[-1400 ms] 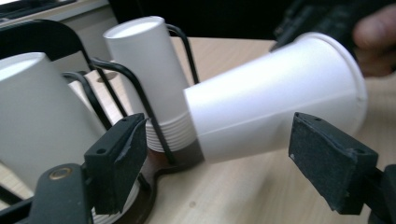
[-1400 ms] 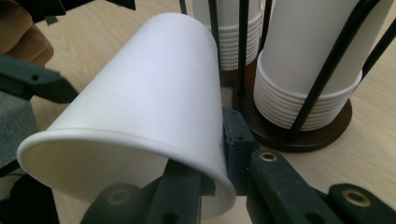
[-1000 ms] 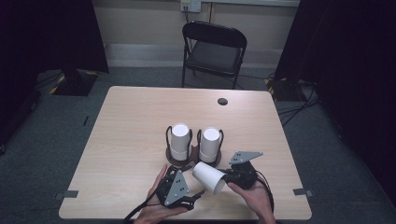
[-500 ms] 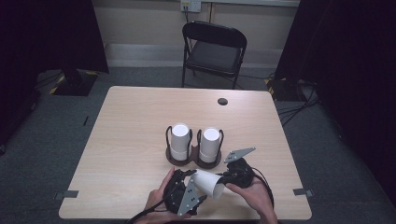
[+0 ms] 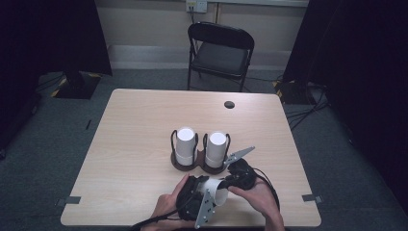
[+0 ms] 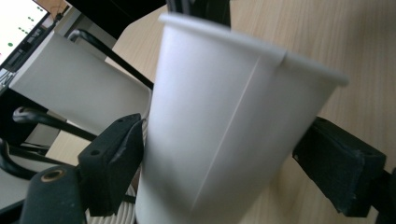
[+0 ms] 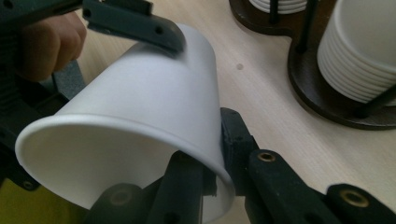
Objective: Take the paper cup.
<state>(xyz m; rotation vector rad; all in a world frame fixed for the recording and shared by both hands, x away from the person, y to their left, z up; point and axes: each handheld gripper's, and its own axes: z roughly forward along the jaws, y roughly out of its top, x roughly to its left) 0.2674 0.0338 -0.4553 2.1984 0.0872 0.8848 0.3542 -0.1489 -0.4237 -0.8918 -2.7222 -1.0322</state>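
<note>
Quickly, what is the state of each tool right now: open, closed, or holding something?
Left tool: open, its jaws either side of the paper cup, not pressing.
Right tool: closed on the cup's rim, one jaw inside.

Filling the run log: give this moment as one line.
right tool: shut on paper cup rim | left tool: jaws astride cup, contact unclear | cup holder: two stacks

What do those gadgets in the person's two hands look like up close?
Both are black, chunky hand-held tools. The left gripper and the right gripper each carry a grey three-cornered plate with small holes on top, and a black cable trails off each. Their fingers are blocky matte-black pads fixed with brass-coloured screws. The forearms are bare, with no sleeves in sight.
</note>
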